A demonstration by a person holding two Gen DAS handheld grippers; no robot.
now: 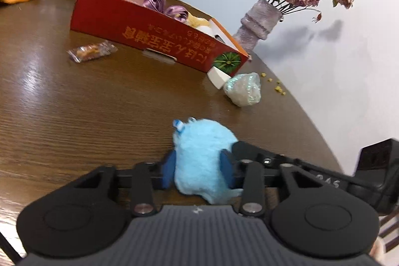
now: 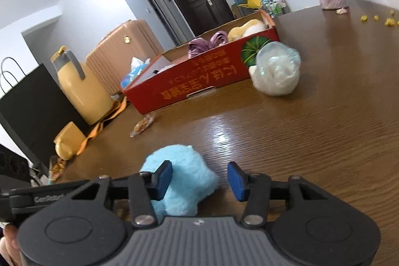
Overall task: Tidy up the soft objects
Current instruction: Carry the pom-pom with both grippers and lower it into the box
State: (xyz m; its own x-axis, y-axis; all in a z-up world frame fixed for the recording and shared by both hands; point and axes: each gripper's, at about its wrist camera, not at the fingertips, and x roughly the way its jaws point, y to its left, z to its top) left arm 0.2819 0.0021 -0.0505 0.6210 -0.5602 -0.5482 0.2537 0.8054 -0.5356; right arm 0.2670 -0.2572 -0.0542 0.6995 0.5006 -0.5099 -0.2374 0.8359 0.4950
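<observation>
While the blue plush toy (image 1: 202, 156) lay on the wooden table (image 1: 74, 116), the left gripper (image 1: 199, 166) had it between its blue pads, one pad at each flank of the fluffy body; the pads seemed to sit against the fur, but whether they pressed or only brushed it I could not tell. In the right wrist view the right gripper (image 2: 199, 178) stood with its jaws apart: the near pad overlapped the toy (image 2: 179, 181) on one side, while the other pad was clear of it with bare table showing between. The toy therefore lay straight ahead of the left jaws and off to one side of the right ones, so the left hand looked better placed to lift it. Its long axis seemed to run roughly along the line of the left fingers, its far end toward the box, though the fur blurred the outline. Farther out stood the red cardboard box (image 1: 154, 39), open at the top and already holding a purple ribbon bundle (image 1: 159, 3) and a yellow plush (image 2: 247, 29). Just beside the box's near corner sat a clear plastic bag (image 1: 243, 89) of something white, and a small wrapped snack (image 1: 91, 52) lay apart on the table. Carrying the toy forward into the box seemed the likely next step.
</observation>
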